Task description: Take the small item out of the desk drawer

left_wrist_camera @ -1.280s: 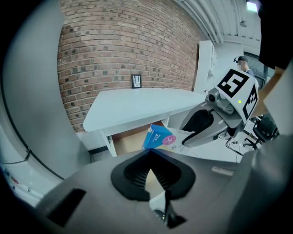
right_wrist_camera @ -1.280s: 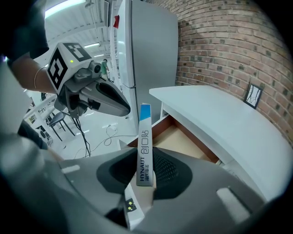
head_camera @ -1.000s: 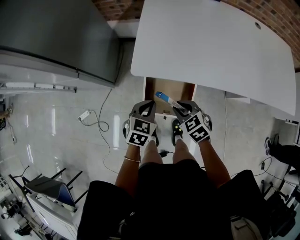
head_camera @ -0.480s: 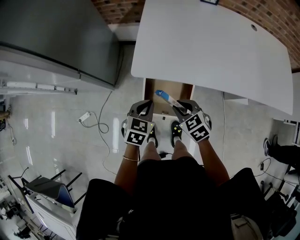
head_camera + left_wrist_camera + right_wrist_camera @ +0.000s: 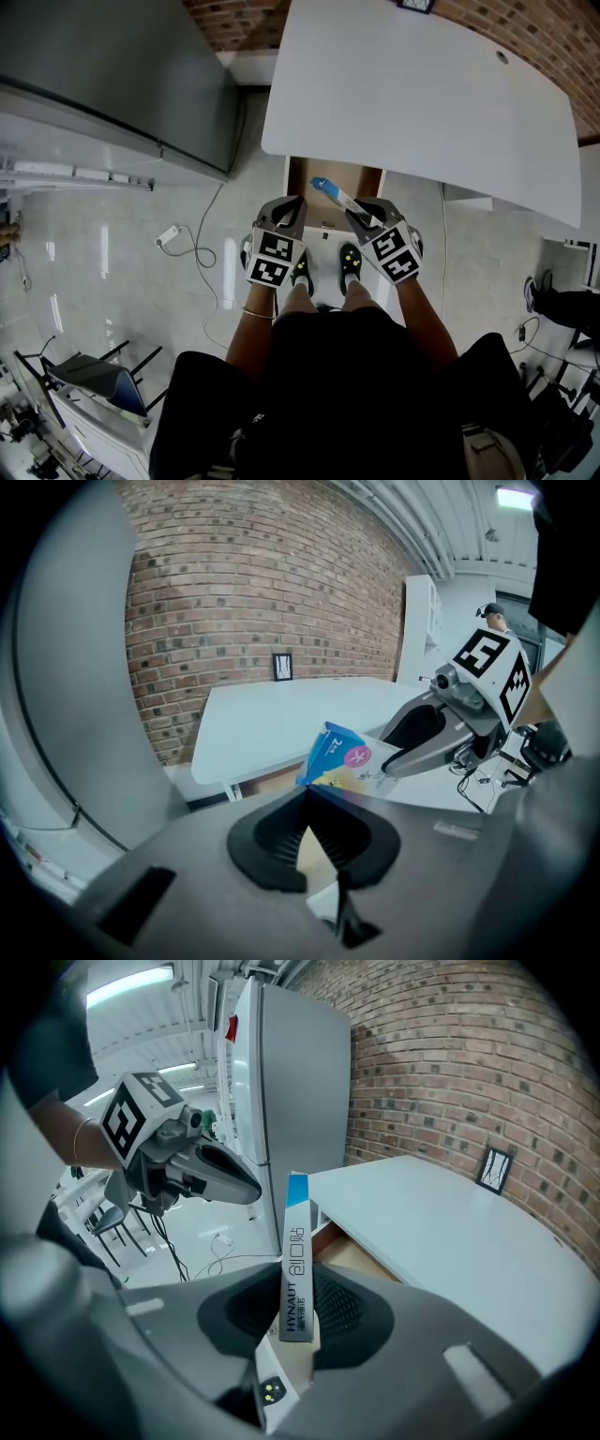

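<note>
A small flat box, blue at its tip and white-grey along the side, stands between the jaws of my right gripper, which is shut on it. It is held above the open wooden desk drawer under the white desk. In the right gripper view the box rises upright out of the right gripper. My left gripper hangs beside it, shut and empty. Its closed jaws point at the box.
A grey cabinet stands left of the desk. A cable and power strip lie on the glossy floor. A chair is at lower left. A small frame leans against the brick wall at the desk's back.
Both grippers have risen a little above the drawer, the right one carrying the box along. Their jaws look unchanged.
</note>
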`<control>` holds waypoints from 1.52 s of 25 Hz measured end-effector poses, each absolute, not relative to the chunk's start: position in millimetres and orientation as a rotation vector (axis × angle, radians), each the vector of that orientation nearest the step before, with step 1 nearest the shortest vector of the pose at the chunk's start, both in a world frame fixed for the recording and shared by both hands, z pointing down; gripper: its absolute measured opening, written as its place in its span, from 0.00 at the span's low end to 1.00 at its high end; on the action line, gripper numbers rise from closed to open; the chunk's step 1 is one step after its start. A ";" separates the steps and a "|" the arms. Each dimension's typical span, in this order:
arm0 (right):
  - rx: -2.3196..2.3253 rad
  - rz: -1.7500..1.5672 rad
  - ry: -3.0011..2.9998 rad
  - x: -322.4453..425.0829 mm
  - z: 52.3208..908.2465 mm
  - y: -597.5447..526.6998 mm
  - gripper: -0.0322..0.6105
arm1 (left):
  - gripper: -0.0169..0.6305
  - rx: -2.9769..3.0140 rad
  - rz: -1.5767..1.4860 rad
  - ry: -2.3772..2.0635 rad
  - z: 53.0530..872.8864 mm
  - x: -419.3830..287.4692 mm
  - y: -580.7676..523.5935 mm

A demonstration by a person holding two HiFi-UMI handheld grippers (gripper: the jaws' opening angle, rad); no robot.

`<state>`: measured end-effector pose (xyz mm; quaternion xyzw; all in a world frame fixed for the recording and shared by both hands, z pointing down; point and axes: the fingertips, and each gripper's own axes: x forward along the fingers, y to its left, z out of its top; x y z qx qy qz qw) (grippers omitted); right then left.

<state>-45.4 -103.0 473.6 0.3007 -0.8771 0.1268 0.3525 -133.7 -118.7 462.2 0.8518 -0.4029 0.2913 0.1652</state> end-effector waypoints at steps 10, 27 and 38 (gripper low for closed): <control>0.813 0.328 -2.303 -42.2 451.6 -101.4 0.21 | 0.02 2.466 0.806 -1.145 444.4 -130.3 -117.8; 0.836 0.297 -2.371 -42.6 414.5 -113.4 0.21 | 0.02 2.491 0.748 -1.229 400.8 -142.5 -131.2; 0.936 0.359 -2.439 -24.3 383.6 -127.3 0.21 | 0.02 2.507 0.671 -1.245 379.3 -144.5 -138.6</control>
